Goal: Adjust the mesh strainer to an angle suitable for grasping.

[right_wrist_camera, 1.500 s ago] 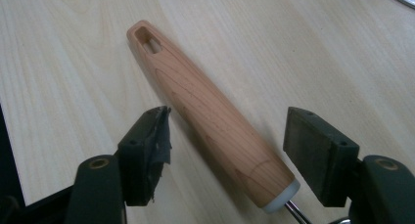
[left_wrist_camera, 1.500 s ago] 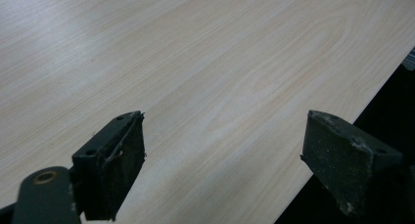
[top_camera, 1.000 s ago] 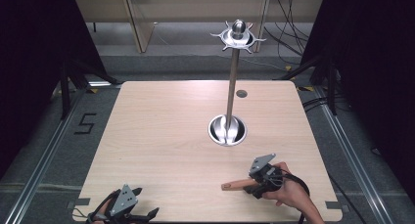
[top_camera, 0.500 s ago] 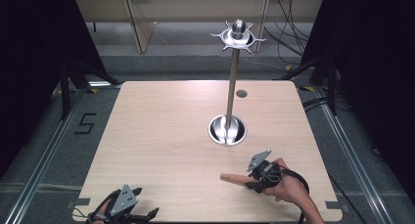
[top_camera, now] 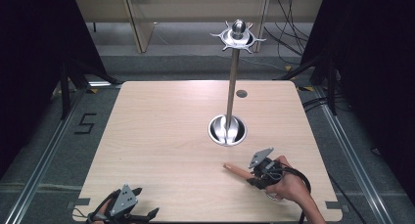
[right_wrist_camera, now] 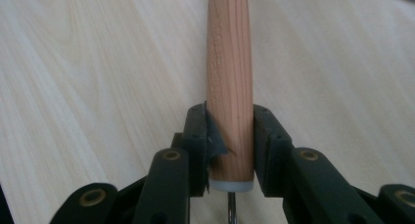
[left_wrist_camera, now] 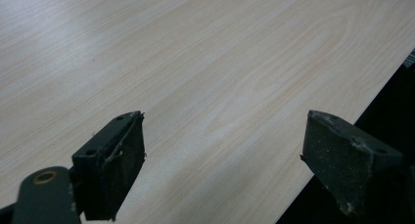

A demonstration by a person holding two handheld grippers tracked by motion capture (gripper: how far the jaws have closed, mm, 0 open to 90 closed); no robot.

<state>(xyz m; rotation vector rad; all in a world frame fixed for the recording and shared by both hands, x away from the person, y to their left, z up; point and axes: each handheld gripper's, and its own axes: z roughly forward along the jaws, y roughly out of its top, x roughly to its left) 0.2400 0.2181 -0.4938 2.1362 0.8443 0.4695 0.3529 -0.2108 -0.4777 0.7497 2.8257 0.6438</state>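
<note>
A utensil with a round wooden handle point(top_camera: 235, 169) lies low over the table at the front right, its free end pointing left. My right gripper point(top_camera: 250, 175) is shut on that handle; its jaws have just been closing on it. In the right gripper view the pads press both sides of the wooden handle point(right_wrist_camera: 230, 53) close to its pale collar, with my right gripper point(right_wrist_camera: 229, 117) around it and a thin metal shaft behind. My left gripper point(top_camera: 146, 203) rests at the front left edge, and in the left gripper view my left gripper point(left_wrist_camera: 222, 141) stands open with nothing between its jaws.
A tall metal stand rises from a round shiny base point(top_camera: 227, 130) near the table's middle, its pole point(top_camera: 232, 82) ending in a ring of hooks point(top_camera: 238, 35). A small dark round spot point(top_camera: 241, 93) lies behind it. The table edge point(left_wrist_camera: 342, 121) runs just past my left gripper.
The right gripper's jaws have closed onto the wooden handle, and the handle's free end now sits slightly farther up the table. The left gripper has not moved.
</note>
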